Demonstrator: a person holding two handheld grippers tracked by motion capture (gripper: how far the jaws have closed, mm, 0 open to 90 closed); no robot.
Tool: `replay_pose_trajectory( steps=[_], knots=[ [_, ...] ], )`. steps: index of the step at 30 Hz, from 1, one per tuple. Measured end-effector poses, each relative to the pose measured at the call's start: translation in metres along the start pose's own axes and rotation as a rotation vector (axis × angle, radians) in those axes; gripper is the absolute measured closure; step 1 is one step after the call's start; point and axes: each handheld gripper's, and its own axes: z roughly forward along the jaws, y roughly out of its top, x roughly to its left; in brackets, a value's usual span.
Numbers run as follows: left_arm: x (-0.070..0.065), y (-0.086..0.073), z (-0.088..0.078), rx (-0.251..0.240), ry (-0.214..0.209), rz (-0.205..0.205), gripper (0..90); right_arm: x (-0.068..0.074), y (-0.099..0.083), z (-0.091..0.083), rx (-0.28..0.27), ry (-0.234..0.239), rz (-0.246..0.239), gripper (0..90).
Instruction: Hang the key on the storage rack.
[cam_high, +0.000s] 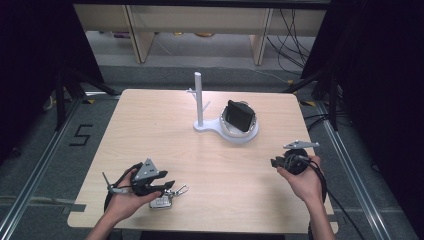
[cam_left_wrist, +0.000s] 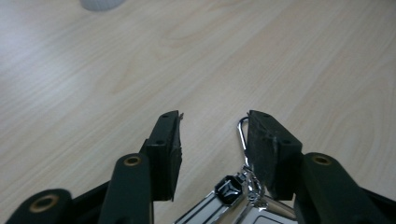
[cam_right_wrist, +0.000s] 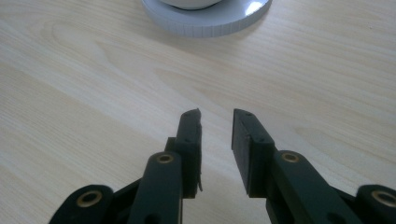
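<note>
Keys (cam_high: 164, 198) lie on worktop (cam_high: 150, 130) near its front-left edge, right under left gripper (cam_high: 167, 184); its jaws stand partly apart, key ring clip (cam_left_wrist: 242, 133) between them, pads not pressing. Right gripper (cam_high: 274, 162) hovers at right side, jaws slightly apart, holding nothing. White stand (cam_high: 220, 120) sits mid-worktop.

Keyring (cam_high: 167, 197) at table's (cam_high: 150, 130) near-left edge, stand (cam_high: 200, 102) behind centre, dish (cam_high: 240, 131) touching its right.

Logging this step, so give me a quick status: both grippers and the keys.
Left gripper open, straddling the key bunch, pads not pressing. Right gripper open, nothing between the jaws. Keys flat on the table near the front edge. Nothing in the way.
</note>
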Motion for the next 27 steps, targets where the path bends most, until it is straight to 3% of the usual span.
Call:
replay_pose_trajectory(
  steps=[2,5,6,7,11,16,17,22,27],
  knots=[
    [-0.002,0.004,0.003,0.026,-0.02,-0.009,58.5,0.0,0.0,0.0,0.003,0.009,0.002,73.1],
    [-0.005,0.009,0.006,0.082,-0.035,0.008,62.7,-0.001,0.0,0.001,-0.007,0.015,-0.01,72.8],
    [-0.006,0.01,0.007,0.098,-0.027,0.028,64.2,0.001,0.0,0.0,0.003,0.014,0.007,72.8],
    [-0.005,0.011,0.009,0.113,-0.023,0.047,64.6,0.0,0.0,-0.001,0.013,0.013,0.005,72.7],
    [-0.007,0.013,0.012,0.16,-0.046,0.03,64.6,-0.001,-0.001,0.001,0.017,0.016,0.0,72.4],
    [-0.007,0.018,0.014,0.217,-0.061,0.056,65.9,0.0,-0.001,0.001,0.022,0.014,0.009,71.6],
    [-0.009,0.019,0.015,0.225,-0.061,0.039,66.1,0.0,-0.001,0.001,0.025,0.019,0.006,71.5],
    [-0.008,0.026,0.018,0.311,-0.083,0.08,67.2,-0.001,-0.001,0.003,0.022,0.018,-0.005,70.9],
    [-0.007,0.032,0.022,0.36,-0.085,0.073,68.1,-0.002,-0.001,0.003,0.017,0.026,-0.009,70.7]
  ],
)
